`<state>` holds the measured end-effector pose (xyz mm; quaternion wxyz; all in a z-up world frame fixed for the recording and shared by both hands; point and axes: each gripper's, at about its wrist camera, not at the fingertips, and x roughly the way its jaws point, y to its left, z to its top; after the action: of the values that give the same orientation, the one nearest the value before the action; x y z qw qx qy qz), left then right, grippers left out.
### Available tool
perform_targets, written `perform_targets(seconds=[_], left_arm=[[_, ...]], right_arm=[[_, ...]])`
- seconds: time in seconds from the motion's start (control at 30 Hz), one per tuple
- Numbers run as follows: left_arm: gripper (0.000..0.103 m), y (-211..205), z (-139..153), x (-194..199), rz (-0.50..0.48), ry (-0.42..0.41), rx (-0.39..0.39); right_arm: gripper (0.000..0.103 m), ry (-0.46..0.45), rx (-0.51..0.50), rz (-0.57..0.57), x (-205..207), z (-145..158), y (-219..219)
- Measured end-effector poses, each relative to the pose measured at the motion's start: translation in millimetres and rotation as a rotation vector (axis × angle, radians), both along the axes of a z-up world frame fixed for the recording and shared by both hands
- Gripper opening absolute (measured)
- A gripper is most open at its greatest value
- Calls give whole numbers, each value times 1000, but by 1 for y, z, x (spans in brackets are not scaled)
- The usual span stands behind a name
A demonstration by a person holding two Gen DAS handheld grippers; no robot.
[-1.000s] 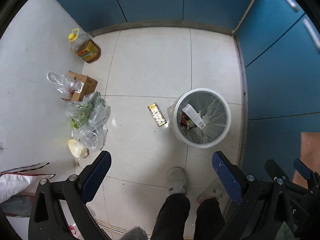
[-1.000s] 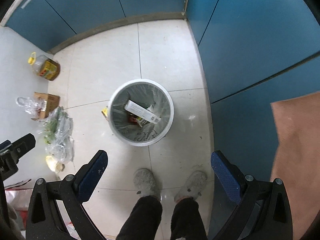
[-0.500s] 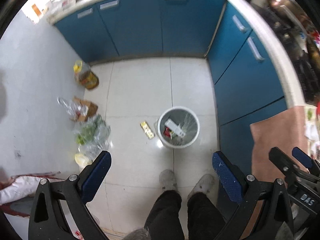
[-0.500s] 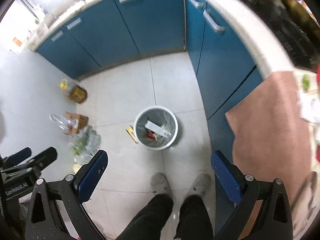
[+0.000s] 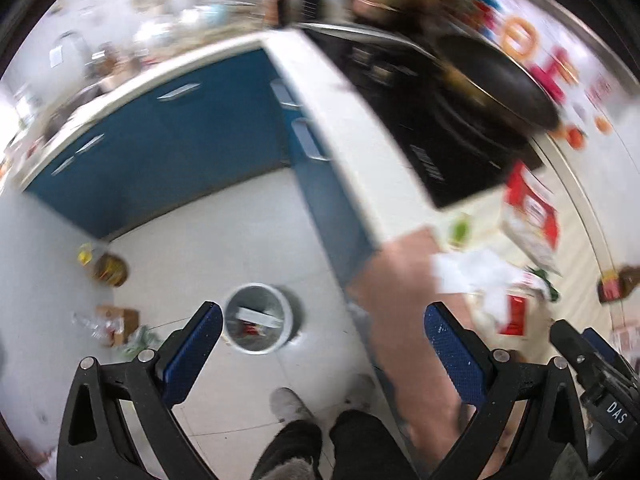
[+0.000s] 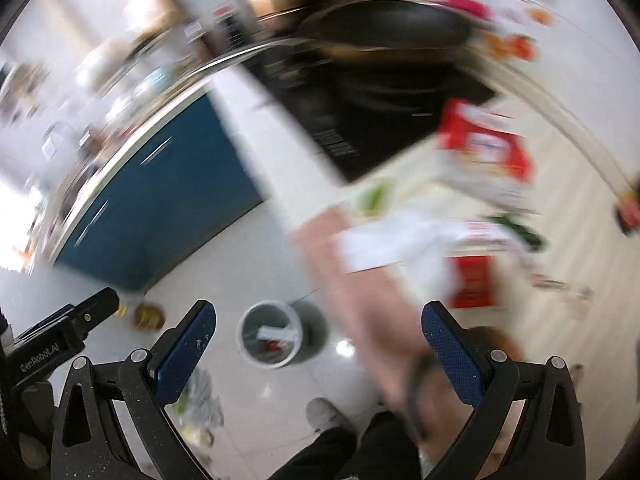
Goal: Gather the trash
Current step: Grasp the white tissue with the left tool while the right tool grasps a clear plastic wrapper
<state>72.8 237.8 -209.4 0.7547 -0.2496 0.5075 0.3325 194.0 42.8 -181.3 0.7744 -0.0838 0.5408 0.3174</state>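
A white trash bin (image 5: 258,317) with a white box and red scraps inside stands on the tiled floor; it also shows in the right wrist view (image 6: 270,334). On the counter to the right lie crumpled white paper (image 5: 474,270) and red-and-white wrappers (image 5: 530,210), blurred; the same paper (image 6: 400,240) and a red packet (image 6: 486,146) show in the right wrist view. My left gripper (image 5: 322,354) is open and empty, high above the floor. My right gripper (image 6: 318,350) is open and empty too.
Blue cabinets (image 5: 168,144) line the corner under a white counter (image 5: 360,140). A black stove with a dark pan (image 5: 492,76) sits on it. An oil bottle (image 5: 108,268), a cardboard box (image 5: 120,318) and plastic bags lie at the left wall. The person's feet (image 5: 290,404) are below.
Both grippers have risen and swung right, from looking down at the bin to facing the counter top. The bin now looks smaller and the counter litter has come into view. Both stayed open.
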Motion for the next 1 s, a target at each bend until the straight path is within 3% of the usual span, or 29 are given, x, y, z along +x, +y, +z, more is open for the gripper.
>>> perform_targets(seconds=[0.1,0.23,0.4,0.57,0.6,0.63,0.67,0.7,0.77,0.8,0.83,0.87,0.93,1.0], left_arm=[[103,-22,-28,67,-91,49,-65],[103,-49,-67,130,-180,110,-134],[103,-68,-122,179,-252,196,-217],[102,-77,-152,199,-290,256,-226],[97,-78,-155,199,-294,260,-227],[81,-78,-156,198,-295,262,-229],[78,-78,-157,197,-291,268,-221],[73,-79,-155,196,-293,259,-209],[50,-79,-150,193,-303,260,-179],[23,-79,-147,191,-308,256,-169],[5,-76,-145,190,-308,246,-192],[5,-73,-144,188,-303,239,-217],[5,-74,-141,186,-299,236,-198],[4,-75,-139,181,-296,229,-194]], right_arm=[[103,5,-52,-138,56,-11,-53],[103,62,-116,-238,113,-48,-102],[103,118,-185,-243,147,-98,-118],[103,164,-238,-188,165,-141,-113],[103,169,-243,-180,165,-145,-111],[102,172,-254,-170,167,-151,-108],[100,178,-258,-162,167,-155,-107],[94,183,-258,-158,169,-158,-106],[86,189,-270,-149,169,-164,-104],[76,187,-271,-149,170,-166,-104],[66,172,-283,-146,168,-166,-104],[58,150,-287,-144,167,-165,-104],[28,137,-286,-144,165,-162,-107],[11,151,-273,-140,164,-162,-110]])
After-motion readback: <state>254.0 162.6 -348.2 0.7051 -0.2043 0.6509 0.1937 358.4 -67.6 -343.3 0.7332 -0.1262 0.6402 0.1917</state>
